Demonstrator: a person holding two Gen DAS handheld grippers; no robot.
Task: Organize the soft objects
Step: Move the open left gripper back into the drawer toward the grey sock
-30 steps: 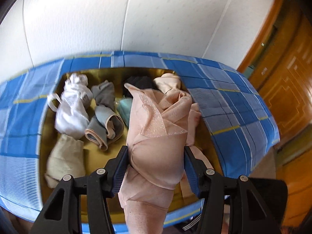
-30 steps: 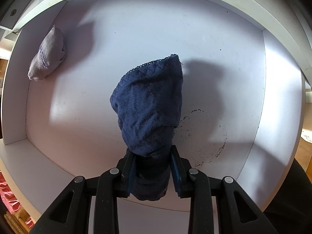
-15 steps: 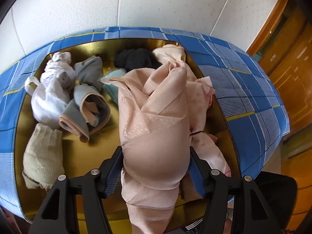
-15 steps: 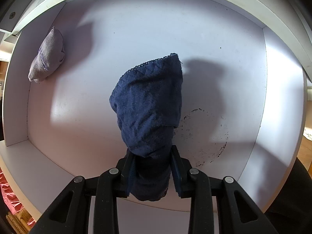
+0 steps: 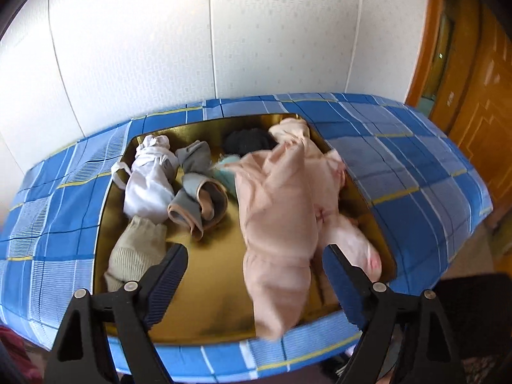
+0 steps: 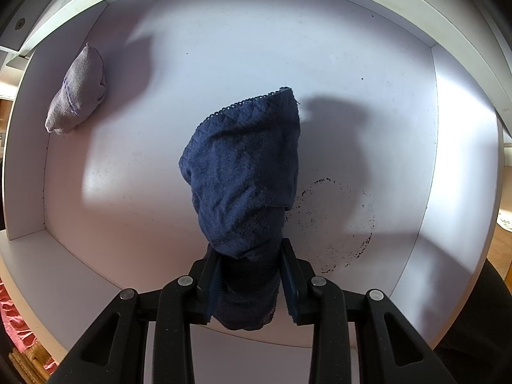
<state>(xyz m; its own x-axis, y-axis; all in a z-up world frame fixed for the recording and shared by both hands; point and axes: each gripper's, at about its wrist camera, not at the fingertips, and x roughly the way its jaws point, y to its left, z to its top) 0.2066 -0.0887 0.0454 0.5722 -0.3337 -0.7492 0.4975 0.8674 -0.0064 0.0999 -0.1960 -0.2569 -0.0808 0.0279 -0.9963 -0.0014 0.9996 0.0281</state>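
The left gripper (image 5: 252, 275) has just been opening: its jaws stand wide, and the pink garment (image 5: 281, 224) between them touches neither pad, draped down the right half of the gold tray (image 5: 208, 288) with its tail over the tray's near edge. Along the tray's left edge lie a beige bundle (image 5: 134, 252) and a white bundle (image 5: 147, 182); a grey roll (image 5: 198, 198) sits near the middle, and a black item (image 5: 246, 140) at the far edge. The tray rests on a blue plaid cloth (image 5: 416, 176). The right gripper (image 6: 249, 275) is clenched on a dark blue knit bundle (image 6: 246, 172), hanging over the middle of a white drawer (image 6: 320, 64); a lilac roll (image 6: 76, 92) sits against its far left corner. Likely risks: the pink tail drags the garment over the edge, or the blue roll unfolds once dropped
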